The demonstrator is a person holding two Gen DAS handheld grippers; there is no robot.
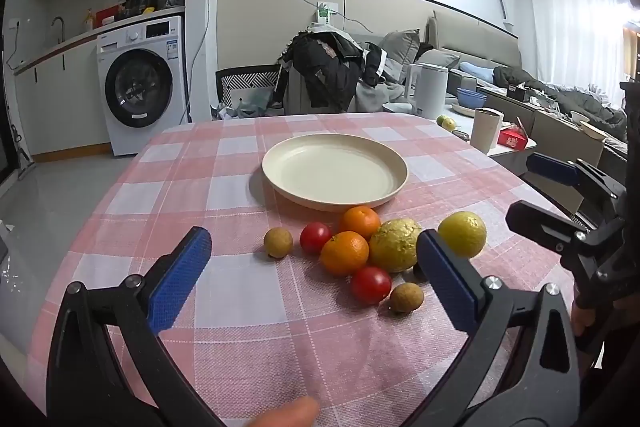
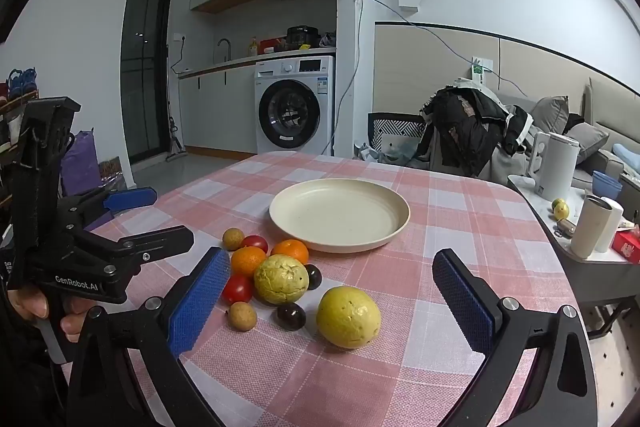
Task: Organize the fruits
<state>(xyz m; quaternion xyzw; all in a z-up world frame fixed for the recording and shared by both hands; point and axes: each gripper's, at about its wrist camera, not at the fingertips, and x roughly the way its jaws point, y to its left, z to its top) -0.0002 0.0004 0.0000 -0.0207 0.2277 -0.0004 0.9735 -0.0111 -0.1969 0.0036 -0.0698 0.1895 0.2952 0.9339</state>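
A cream plate (image 1: pixel 335 174) (image 2: pixel 339 214) stands empty on the pink checked tablecloth. In front of it lies a cluster of fruit: two oranges (image 1: pixel 344 252) (image 2: pixel 248 260), two red tomatoes (image 1: pixel 371 284) (image 2: pixel 237 287), two brown longans (image 1: pixel 278 242) (image 2: pixel 242 315), two yellow-green guavas (image 1: pixel 395 245) (image 2: pixel 348 316) and two dark plums (image 2: pixel 291 315). My left gripper (image 1: pixel 316 275) is open above the table, just before the cluster. My right gripper (image 2: pixel 332 301) is open, its jaws either side of the near guava and plum. Each gripper shows in the other's view (image 1: pixel 560 195) (image 2: pixel 132 223).
A side table (image 2: pixel 592 259) at the right carries a white kettle (image 2: pixel 556 167), cups (image 2: pixel 592 227), a blue bowl and a small fruit. A chair with dark clothes (image 1: pixel 324 67) stands behind the table. A washing machine (image 1: pixel 140 87) is at the back left.
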